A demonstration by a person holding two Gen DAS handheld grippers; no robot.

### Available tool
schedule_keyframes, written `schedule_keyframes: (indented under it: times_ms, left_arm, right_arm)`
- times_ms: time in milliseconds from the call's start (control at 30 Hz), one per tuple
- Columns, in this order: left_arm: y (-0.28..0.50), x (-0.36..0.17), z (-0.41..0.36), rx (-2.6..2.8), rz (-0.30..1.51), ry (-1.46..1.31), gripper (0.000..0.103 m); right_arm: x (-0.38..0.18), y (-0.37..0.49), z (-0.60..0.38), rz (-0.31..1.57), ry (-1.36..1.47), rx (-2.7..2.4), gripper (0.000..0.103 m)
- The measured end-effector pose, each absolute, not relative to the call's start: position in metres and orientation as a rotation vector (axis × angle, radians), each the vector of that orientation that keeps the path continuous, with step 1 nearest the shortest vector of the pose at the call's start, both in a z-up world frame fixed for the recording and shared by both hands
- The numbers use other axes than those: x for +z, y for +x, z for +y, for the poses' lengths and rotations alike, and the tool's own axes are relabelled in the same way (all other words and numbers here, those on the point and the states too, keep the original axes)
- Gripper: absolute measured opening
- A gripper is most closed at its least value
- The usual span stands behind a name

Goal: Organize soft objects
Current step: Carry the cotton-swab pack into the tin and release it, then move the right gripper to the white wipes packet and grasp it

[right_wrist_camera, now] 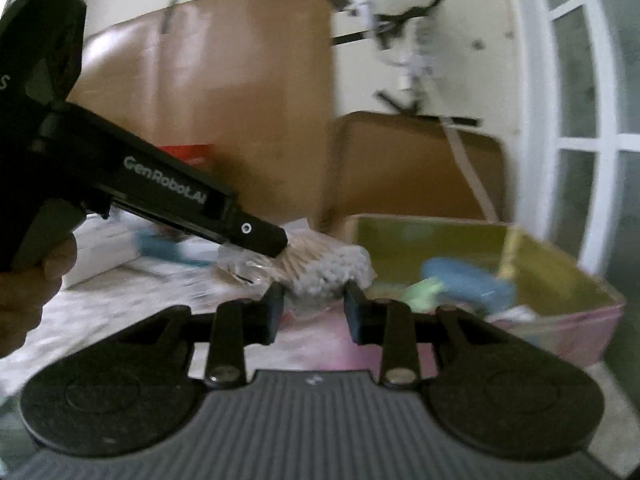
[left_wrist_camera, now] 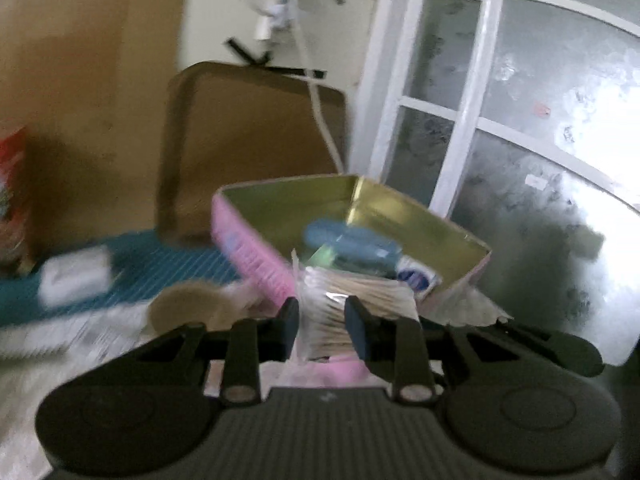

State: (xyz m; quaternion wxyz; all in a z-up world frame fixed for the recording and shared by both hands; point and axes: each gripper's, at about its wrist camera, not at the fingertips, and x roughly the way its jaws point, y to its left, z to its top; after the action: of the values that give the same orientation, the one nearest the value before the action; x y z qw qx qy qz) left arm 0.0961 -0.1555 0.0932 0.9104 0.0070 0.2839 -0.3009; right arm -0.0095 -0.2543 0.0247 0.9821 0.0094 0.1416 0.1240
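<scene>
Only right wrist view shows left gripper (right_wrist_camera: pixel 280 246) pinching cotton swab pack (right_wrist_camera: pixel 320 266); right gripper (right_wrist_camera: pixel 314 306) jaws spread, seemingly empty.

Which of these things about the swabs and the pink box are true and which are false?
1. The left hand-held gripper holds a bag of cotton swabs. True.
2. The pink box is closed with a lid. False: it is open, showing a gold inside.
3. A blue thing lies in the box. True.
4. The right hand-held gripper grips the blue thing. False: its fingers stand apart by the swab tips, gripping nothing.
</scene>
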Motion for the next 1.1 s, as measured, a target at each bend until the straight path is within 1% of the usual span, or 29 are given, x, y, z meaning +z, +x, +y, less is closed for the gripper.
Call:
schedule_keyframes:
  times_ms: [67, 133, 167, 233, 333, 400, 500, 567, 767, 867, 933, 967, 1000, 1033, 1067, 1100]
  left_arm:
    - [0.114, 0.090, -0.183, -0.621, 0.593, 0.024, 0.033]
    - [0.128, 0.084, -0.203, -0.608, 0.624, 0.023, 0.045]
    - [0.135, 0.079, -0.210, -0.589, 0.638, 0.023, 0.047]
    - [0.142, 0.073, -0.218, -0.542, 0.642, 0.026, 0.048]
    - [0.138, 0.070, -0.204, -0.537, 0.649, -0.013, 0.049]
    - [0.128, 0.073, -0.185, -0.520, 0.623, -0.008, 0.051]
    - [0.112, 0.079, -0.146, -0.481, 0.583, -0.012, 0.055]
    - [0.105, 0.079, -0.117, -0.452, 0.585, -0.034, 0.055]
    - [0.098, 0.044, -0.013, -0.174, 0.624, 0.009, 0.055]
    - [0.100, 0.026, 0.036, -0.063, 0.662, 0.025, 0.055]
    - [0.099, 0.015, 0.060, -0.031, 0.659, 0.023, 0.055]
    - [0.098, 0.010, 0.067, -0.022, 0.660, 0.017, 0.056]
    - [0.098, 0.007, 0.069, -0.015, 0.658, 0.013, 0.056]
    - [0.095, 0.004, 0.073, -0.019, 0.651, 0.008, 0.056]
    - [0.093, 0.002, 0.075, -0.029, 0.641, 0.001, 0.056]
    - [0.090, 0.002, 0.078, -0.044, 0.629, -0.012, 0.057]
  right_arm:
    - [0.028, 0.002, -0.271, 0.275, 0.009, 0.192, 0.036]
    - [0.026, 0.019, -0.285, 0.286, 0.011, 0.148, 0.036]
    - [0.024, 0.028, -0.292, 0.300, 0.021, 0.126, 0.036]
    - [0.018, 0.052, -0.301, 0.341, 0.010, 0.059, 0.037]
    - [0.003, 0.082, -0.311, 0.377, -0.050, -0.076, 0.037]
    - [0.002, 0.085, -0.322, 0.392, 0.000, -0.072, 0.039]
    - [0.005, 0.071, -0.324, 0.362, 0.049, -0.055, 0.039]
    - [0.009, 0.060, -0.322, 0.327, 0.065, -0.059, 0.039]
    - [0.037, 0.048, -0.304, 0.252, 0.127, 0.032, 0.039]
    - [0.058, 0.057, -0.275, 0.269, 0.156, 0.187, 0.039]
    - [0.068, 0.075, -0.254, 0.308, 0.193, 0.292, 0.042]
    - [0.074, 0.088, -0.238, 0.340, 0.214, 0.344, 0.051]
    - [0.078, 0.101, -0.223, 0.374, 0.234, 0.383, 0.068]
    - [0.081, 0.118, -0.206, 0.412, 0.262, 0.420, 0.076]
    - [0.084, 0.135, -0.188, 0.445, 0.293, 0.440, 0.088]
    - [0.084, 0.151, -0.171, 0.474, 0.316, 0.447, 0.092]
